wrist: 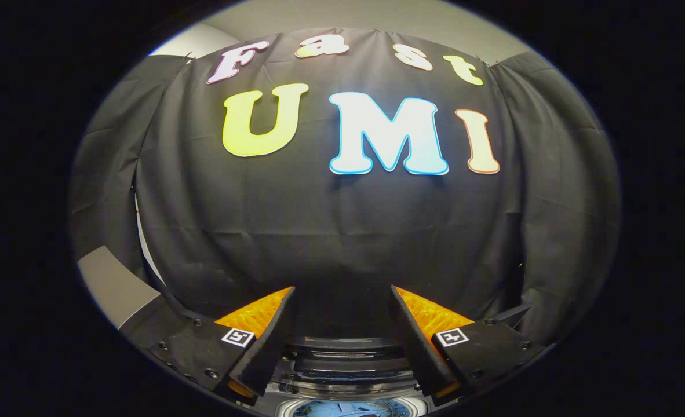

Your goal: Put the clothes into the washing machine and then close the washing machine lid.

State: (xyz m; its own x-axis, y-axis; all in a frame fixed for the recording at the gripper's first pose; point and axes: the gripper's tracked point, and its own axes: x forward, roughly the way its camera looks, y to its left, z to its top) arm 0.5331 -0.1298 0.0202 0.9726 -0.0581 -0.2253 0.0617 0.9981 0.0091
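Spread fingers of the gripper frame an open gap with nothing held between them; each carries a small square marker near its base. Low in that gap, close under the camera, sits the washing machine: the dark raised back edge of its top runs across between the fingers, and below it a curved rim rings the drum opening, where pale and bluish shapes show, too small to tell whether they are clothes. Whether the lid is up or down cannot be told. Both fingers point out over the washer toward the cloth wall, which hangs in loose folds straight ahead and wraps round on both sides, closing the space beyond the machine. Off the left finger, a grey ledge slants past the cloth's edge, beside a narrow bright slit where two panels part. Above the cloth, a pale ceiling shows.
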